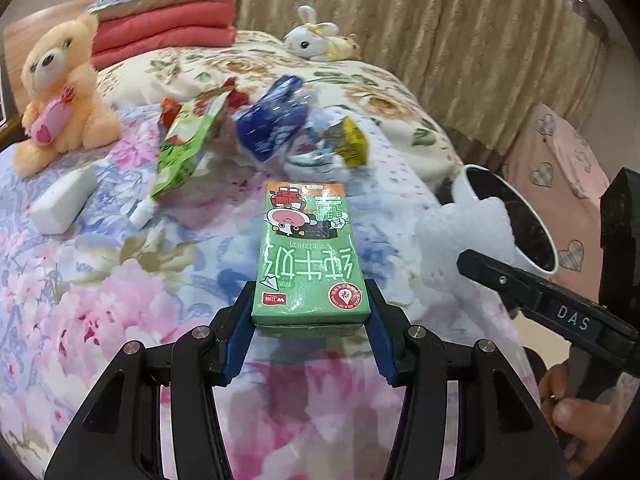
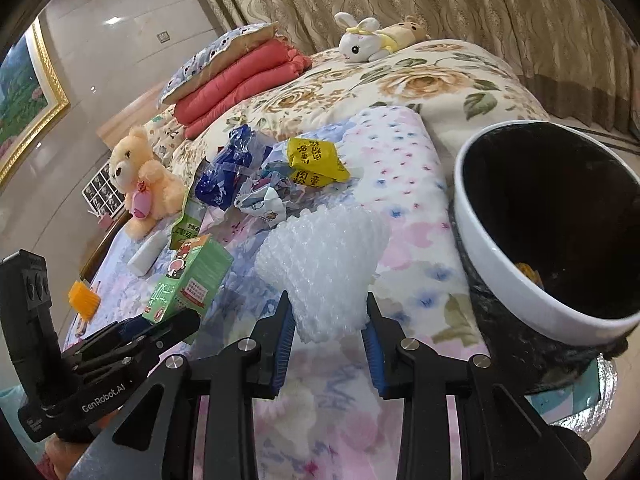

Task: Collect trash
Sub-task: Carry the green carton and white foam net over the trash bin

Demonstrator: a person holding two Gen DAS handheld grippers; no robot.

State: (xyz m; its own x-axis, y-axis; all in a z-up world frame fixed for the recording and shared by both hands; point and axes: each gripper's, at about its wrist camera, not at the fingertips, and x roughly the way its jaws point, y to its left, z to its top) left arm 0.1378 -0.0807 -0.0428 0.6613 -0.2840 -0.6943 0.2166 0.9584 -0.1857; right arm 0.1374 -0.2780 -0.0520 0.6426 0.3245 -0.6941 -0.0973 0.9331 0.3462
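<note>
Blue-padded fingers of the left gripper [image 1: 310,312] clamp the near end of a green milk carton [image 1: 306,252], jaws about half apart with a pad pressed flat to each side, the carton lifted clear of the floral bedspread [image 1: 100,280]. Beside it, the right gripper [image 2: 330,320] has its jaws drawn narrower and pinches a crumpled piece of white bubble wrap [image 2: 324,256], which bulges out ahead of the pads. Just to the right of that wrap stands the bin [image 2: 500,256], white-rimmed and black inside, with something orange low against its inner wall. Farther up the bed more litter lies in a loose heap: a green snack pouch [image 1: 186,140], a crushed blue wrapper [image 1: 272,124], a yellow packet [image 2: 316,160] and a crumpled printed wrapper [image 2: 260,202] touching or overlapping each other. A white block [image 1: 64,204] lies apart to the left, near a seated teddy bear [image 1: 60,88]. Folded red quilts [image 1: 164,28] under a pillow and a white plush rabbit [image 1: 312,38] rest near the curtain [image 1: 460,40]. A bare hand [image 1: 576,412] grips the right tool's handle.
</note>
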